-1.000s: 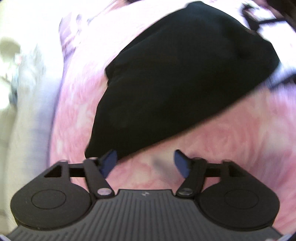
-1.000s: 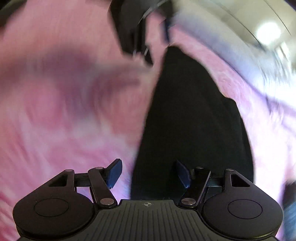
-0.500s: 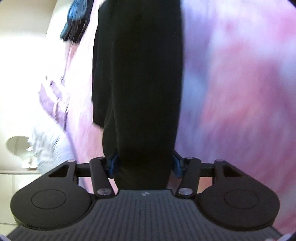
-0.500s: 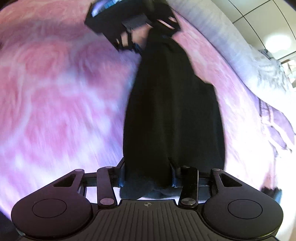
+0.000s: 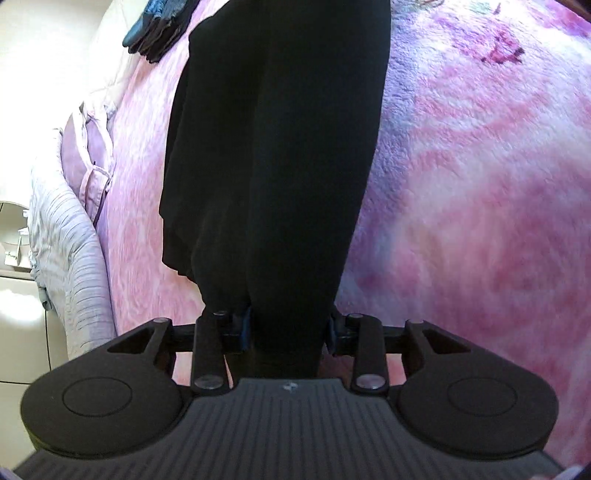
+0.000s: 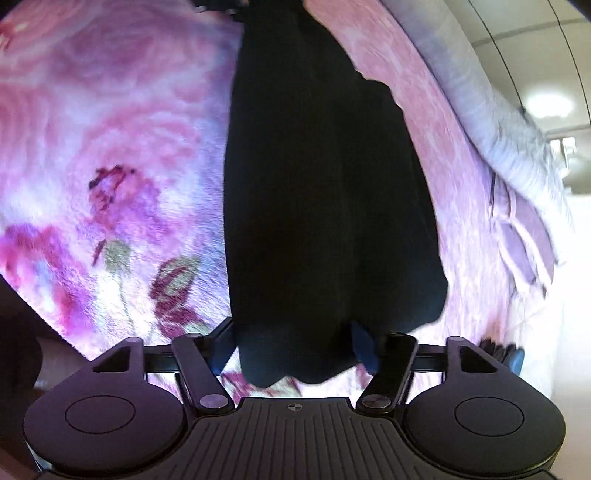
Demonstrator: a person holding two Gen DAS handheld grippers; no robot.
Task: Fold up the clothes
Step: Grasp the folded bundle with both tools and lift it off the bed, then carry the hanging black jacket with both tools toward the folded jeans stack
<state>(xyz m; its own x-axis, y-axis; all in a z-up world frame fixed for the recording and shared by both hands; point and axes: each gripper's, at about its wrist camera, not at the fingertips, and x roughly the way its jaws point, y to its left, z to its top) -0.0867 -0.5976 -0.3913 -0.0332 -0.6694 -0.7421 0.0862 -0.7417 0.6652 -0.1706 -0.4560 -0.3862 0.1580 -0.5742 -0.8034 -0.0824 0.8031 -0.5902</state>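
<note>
A black garment stretches in a long band over the pink floral blanket. My left gripper is shut on one end of it; the cloth fills the gap between the blue-padded fingers. My right gripper is shut on the other end of the black garment, which hangs slightly past the fingers. The left gripper shows at the top of the right wrist view, at the garment's far end.
A folded dark blue item lies at the blanket's far edge. A lilac garment and a grey ribbed cover lie along the bed's side; they also show in the right wrist view. A ceiling lamp glows beyond.
Both grippers have gone from open to shut on the two ends of the black garment, and it has been pulled out long and raised off the blanket between them.
</note>
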